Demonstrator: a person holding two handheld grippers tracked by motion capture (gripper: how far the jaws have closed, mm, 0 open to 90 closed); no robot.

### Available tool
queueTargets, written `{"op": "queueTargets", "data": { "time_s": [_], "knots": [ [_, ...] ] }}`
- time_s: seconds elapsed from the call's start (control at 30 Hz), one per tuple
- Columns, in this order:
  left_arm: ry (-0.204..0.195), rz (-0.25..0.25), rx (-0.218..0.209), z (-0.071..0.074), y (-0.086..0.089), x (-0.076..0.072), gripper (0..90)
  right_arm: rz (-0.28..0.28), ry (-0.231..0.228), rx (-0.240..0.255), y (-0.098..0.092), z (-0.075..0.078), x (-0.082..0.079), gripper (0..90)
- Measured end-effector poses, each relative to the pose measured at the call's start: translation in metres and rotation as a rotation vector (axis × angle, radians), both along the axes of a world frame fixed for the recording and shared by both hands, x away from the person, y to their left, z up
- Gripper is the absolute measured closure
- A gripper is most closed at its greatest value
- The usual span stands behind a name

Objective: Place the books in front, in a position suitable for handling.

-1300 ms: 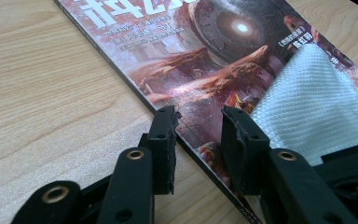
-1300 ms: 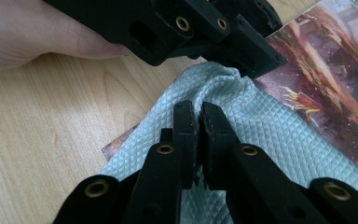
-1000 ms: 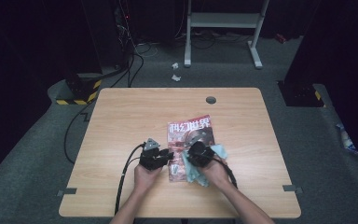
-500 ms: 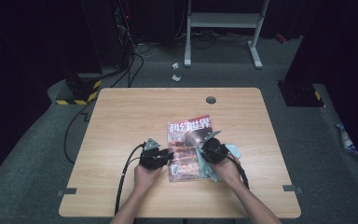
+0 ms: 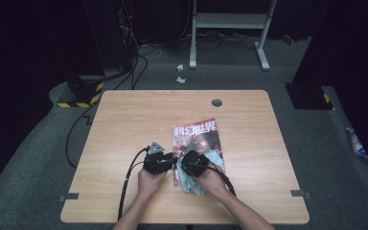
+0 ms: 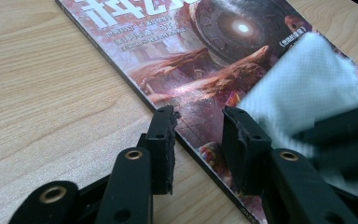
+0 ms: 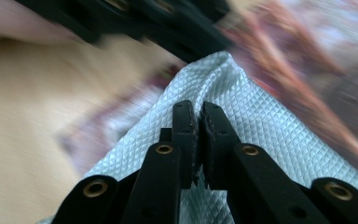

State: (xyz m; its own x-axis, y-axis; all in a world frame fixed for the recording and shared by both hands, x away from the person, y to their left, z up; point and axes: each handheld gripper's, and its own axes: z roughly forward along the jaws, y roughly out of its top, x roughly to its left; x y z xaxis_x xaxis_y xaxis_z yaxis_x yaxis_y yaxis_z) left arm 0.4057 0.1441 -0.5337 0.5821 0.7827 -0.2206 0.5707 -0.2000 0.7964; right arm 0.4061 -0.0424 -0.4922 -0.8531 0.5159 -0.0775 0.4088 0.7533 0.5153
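A magazine [image 5: 199, 139] with a reddish cover lies flat on the wooden table [image 5: 124, 124], right of centre. My left gripper [image 5: 168, 162] rests at its left edge, open: in the left gripper view the jaws [image 6: 198, 123] straddle the magazine's edge [image 6: 205, 60], one over wood, one over the cover. My right gripper [image 5: 188, 165] is shut on a fold of a pale blue quilted cloth [image 7: 261, 126], which lies on the cover's lower part [image 5: 191, 181]. The right gripper view is blurred; its jaws [image 7: 196, 112] pinch the cloth just short of the left gripper [image 7: 158, 23].
A round cable hole [image 5: 216, 102] sits near the table's far edge. Black cables [image 5: 127, 187] trail from the grippers over the front edge. On the floor beyond stand a metal rack [image 5: 230, 28] and a yellow-and-black striped base [image 5: 79, 98].
The right gripper swept the cloth to the right across the cover, then back left, ending close to the left gripper. The left gripper stayed put.
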Motion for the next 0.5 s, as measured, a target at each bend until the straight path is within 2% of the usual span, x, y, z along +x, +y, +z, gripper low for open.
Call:
{"op": "queueTargets", "data": {
  "time_s": [0.03,0.1,0.17,0.2,0.27,0.37,0.5],
  "knots": [
    [-0.001,0.001,0.001,0.0,0.0,0.0,64.1,-0.022,-0.02,-0.013,-0.01,0.0,0.003,83.9],
    [-0.006,0.001,0.008,0.0,-0.001,-0.001,64.0,-0.08,-0.025,-0.023,-0.029,0.0,0.009,83.2],
    [-0.01,0.001,0.012,0.0,-0.001,-0.001,63.9,-0.169,-0.031,-0.028,-0.057,0.001,0.019,81.0],
    [-0.013,0.005,0.014,0.0,-0.001,-0.001,63.9,-0.199,-0.028,-0.021,-0.067,0.001,0.021,77.8],
    [-0.015,0.01,0.015,0.0,-0.002,-0.002,63.6,-0.279,0.007,0.017,-0.091,0.002,0.027,69.2],
    [-0.009,0.007,0.01,0.0,-0.002,-0.002,63.3,-0.317,0.011,0.039,-0.106,0.001,0.029,62.4],
    [0.004,0.005,0.013,0.001,-0.003,-0.002,63.1,-0.315,0.0,0.027,-0.104,0.0,0.028,60.4]
  ]
}}
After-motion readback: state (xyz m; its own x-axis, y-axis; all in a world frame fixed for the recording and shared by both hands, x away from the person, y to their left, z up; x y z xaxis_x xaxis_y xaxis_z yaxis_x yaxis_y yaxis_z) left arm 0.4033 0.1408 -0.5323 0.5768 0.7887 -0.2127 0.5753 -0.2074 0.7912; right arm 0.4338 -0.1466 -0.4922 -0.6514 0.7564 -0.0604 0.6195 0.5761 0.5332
